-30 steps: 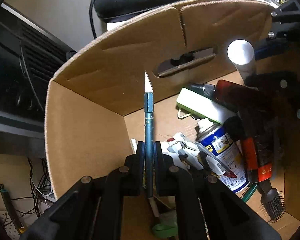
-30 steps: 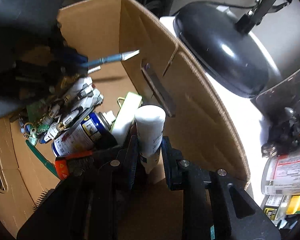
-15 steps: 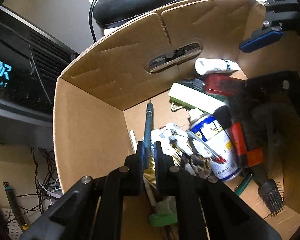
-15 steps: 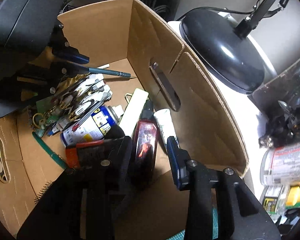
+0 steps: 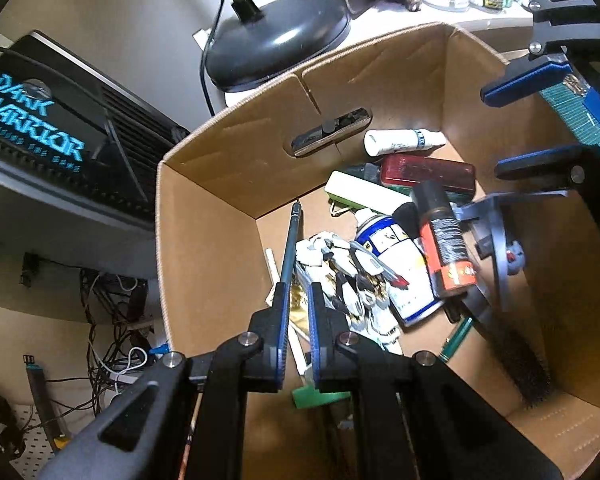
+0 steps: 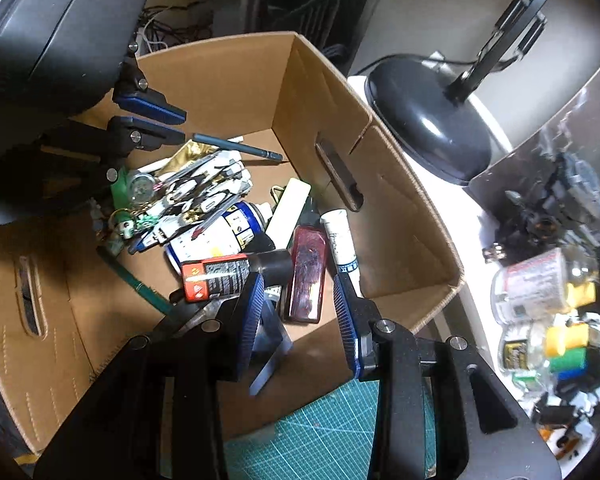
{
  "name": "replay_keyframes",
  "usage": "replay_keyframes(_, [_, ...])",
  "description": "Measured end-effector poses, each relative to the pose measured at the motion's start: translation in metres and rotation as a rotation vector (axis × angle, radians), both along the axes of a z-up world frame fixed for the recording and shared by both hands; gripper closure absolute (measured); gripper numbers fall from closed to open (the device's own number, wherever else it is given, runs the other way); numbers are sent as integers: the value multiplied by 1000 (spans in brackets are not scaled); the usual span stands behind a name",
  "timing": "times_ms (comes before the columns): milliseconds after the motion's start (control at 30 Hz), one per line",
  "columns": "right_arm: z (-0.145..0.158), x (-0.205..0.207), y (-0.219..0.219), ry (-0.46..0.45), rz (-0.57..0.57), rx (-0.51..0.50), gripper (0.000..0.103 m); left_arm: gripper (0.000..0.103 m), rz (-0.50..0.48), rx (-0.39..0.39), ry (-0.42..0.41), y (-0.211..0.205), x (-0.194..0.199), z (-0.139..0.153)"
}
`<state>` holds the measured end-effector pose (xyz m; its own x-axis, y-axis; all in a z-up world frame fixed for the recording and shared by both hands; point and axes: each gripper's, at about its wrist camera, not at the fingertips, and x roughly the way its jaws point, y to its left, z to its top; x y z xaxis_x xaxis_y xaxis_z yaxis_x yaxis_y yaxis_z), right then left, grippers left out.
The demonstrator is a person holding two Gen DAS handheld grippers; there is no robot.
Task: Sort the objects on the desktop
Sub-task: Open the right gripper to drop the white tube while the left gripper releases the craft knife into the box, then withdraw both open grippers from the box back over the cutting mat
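Craft knife (image 5: 290, 240) over the cardboard box (image 5: 204, 264), white tube (image 5: 400, 142) lying inside

On the left, we see the left hand-held gripper (image 5: 299, 292) with its jaws almost together. The knife's slim handle sticks out from their tips, pinched as far as we can judge, and points down toward the box's far corner. We judge it light, stiff and thin enough to pivot in a loose hold. It is best taken mid-handle, well back from the blade end. Further right, the tube rests on the box floor against the far wall, just beside a red bottle (image 5: 428, 172). We expect it to be light, smooth and prone to rolling, so a hold across its body suits it. On the right, the right hand-held gripper (image 6: 298, 280) has just been opening. Its jaws stand apart above the clutter, and nothing is gripped between them.
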<state>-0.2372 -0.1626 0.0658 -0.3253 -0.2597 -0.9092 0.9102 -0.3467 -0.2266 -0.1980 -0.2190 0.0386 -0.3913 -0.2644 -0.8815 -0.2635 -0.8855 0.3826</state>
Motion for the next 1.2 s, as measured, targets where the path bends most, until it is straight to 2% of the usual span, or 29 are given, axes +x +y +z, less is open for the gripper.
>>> replay_keyframes(133, [12, 15, 4, 24, 6, -13, 70, 93, -2, -12, 24, 1, 14, 7])
replay_keyframes(500, [57, 67, 31, 102, 16, -61, 70, 93, -28, -50, 103, 25, 69, 53])
replay_keyframes(733, [83, 103, 52, 155, 25, -115, 70, 93, -51, -68, 180, 42, 108, 77])
replay_keyframes(1067, [114, 155, 92, 214, 31, -223, 68, 93, -58, -69, 333, 61, 166, 109])
replay_keyframes(1100, [118, 160, 96, 220, 31, -236, 66, 91, -60, -73, 346, 64, 172, 112])
replay_keyframes(1167, [124, 170, 105, 235, 31, -261, 64, 81, -63, -80, 379, 69, 183, 117])
replay_keyframes(1200, [128, 175, 110, 244, 31, -272, 63, 71, -66, -82, 402, 72, 190, 120])
